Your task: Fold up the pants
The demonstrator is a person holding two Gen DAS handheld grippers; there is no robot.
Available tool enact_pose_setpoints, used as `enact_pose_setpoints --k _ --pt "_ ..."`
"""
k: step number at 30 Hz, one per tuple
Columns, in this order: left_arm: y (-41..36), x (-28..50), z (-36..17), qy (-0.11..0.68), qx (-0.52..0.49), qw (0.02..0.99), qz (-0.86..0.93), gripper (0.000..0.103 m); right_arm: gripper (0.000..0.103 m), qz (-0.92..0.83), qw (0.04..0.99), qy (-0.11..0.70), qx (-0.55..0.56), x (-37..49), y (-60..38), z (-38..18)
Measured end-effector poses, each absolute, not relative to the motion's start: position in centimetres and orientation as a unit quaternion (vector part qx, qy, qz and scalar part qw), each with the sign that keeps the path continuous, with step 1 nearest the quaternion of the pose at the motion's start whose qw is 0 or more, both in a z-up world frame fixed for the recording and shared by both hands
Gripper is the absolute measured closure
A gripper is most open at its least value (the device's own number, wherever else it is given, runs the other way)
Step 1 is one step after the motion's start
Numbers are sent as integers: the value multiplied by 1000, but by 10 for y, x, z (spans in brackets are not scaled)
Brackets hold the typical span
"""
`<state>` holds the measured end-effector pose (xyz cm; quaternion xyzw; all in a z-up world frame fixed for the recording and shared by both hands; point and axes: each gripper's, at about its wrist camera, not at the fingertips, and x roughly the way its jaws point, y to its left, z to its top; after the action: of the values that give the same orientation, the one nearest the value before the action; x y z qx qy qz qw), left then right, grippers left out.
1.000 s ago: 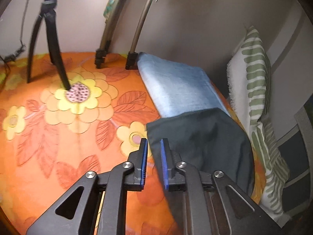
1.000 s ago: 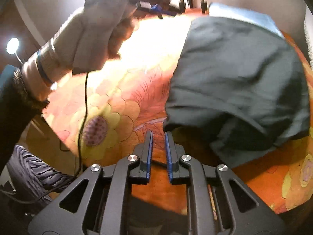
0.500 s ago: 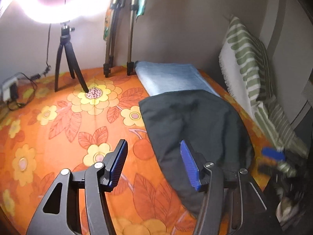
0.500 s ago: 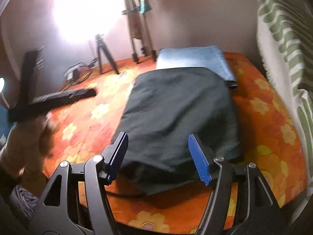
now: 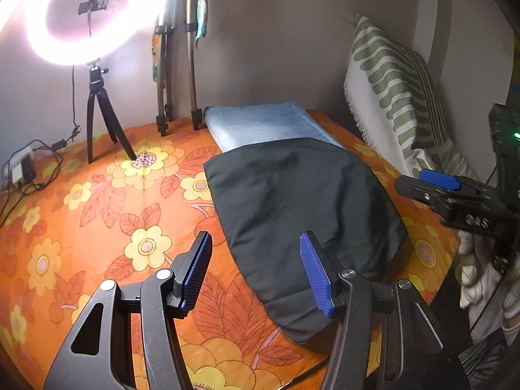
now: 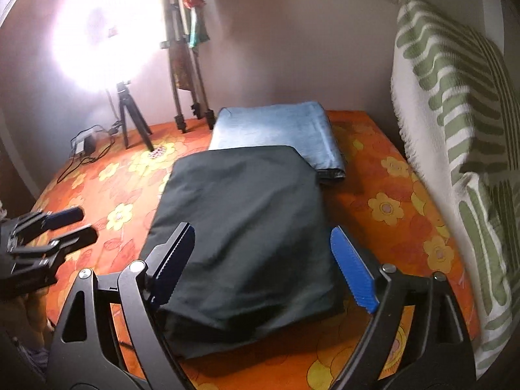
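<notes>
Both tongs, left tongs (image 5: 256,273) and right tongs (image 6: 263,266), just spread, now empty and backed off. Dark pants (image 6: 243,227) lie folded near bed's (image 5: 81,227) front edge, overlapping folded jeans (image 6: 276,126).

We see a bright ring light (image 5: 87,16) at the top left. It glares white and hides the wall near it. The rest looks dim. The right wrist picture is blurry. Edges bend and turn dark.
</notes>
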<state>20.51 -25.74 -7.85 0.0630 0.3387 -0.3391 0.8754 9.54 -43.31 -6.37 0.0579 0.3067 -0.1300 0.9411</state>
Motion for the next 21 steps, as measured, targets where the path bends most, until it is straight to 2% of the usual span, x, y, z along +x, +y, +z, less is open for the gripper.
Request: enact_pose_setpoints --k 3,5,10,13,21 --pt "-263 209 -85 354 61 871 -336 47 15 -134 933 329 58 113 -448 -71" --pt "-267 213 -90 362 62 871 -328 40 15 -135 928 342 58 122 -457 -77" --pt "-275 218 -94 367 67 870 -322 39 14 -128 921 358 80 139 -477 -87" --pt "-281 220 -96 365 73 871 -319 36 7 -125 920 364 78 146 -484 -93" --pt "-288 237 -112 381 81 864 -320 31 6 -116 915 377 87 160 -518 -102"
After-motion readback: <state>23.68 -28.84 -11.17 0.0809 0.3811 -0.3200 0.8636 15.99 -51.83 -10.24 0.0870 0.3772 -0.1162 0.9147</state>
